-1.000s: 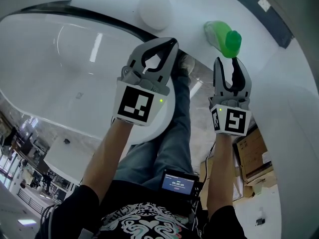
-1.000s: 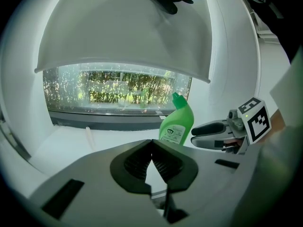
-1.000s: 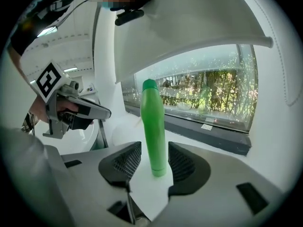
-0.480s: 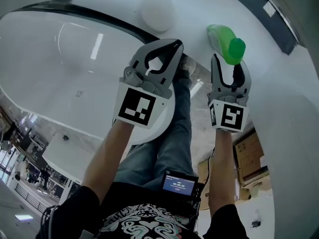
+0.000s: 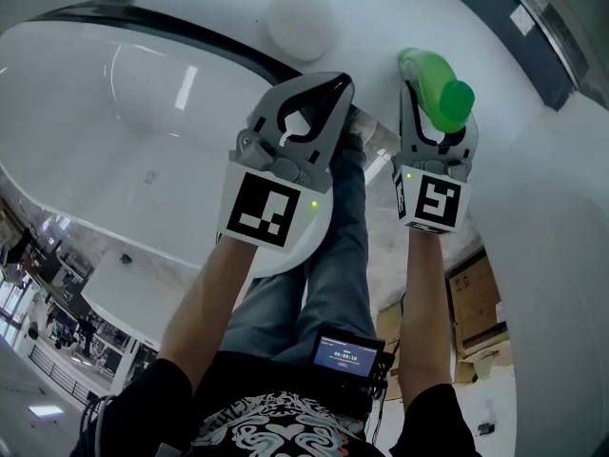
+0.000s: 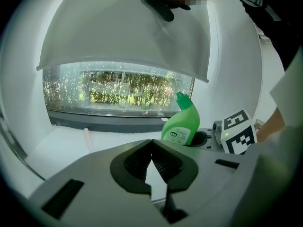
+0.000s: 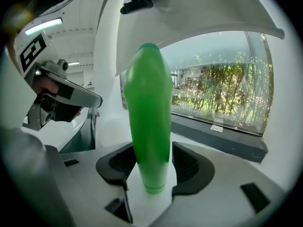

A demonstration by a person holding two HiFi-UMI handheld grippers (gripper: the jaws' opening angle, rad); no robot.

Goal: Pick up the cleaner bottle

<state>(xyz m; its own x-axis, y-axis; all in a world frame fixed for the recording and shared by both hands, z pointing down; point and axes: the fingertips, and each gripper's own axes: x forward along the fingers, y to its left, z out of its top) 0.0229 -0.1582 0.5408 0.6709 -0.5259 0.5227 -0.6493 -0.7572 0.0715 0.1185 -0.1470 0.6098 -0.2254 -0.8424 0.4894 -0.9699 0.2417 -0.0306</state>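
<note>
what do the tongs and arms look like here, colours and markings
Both the left tongs and the right tongs are grey plastic with curved jaws and black ribbed pads. Each carries a white cube with black square markers and a small green light. The person wears short black sleeves.

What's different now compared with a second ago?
The right gripper moved forward to the green cleaner bottle. Its jaws have just been opening and now straddle the bottle's neck without squeezing it. The left gripper stayed shut and in place, and the bottle stands where it was.
</note>
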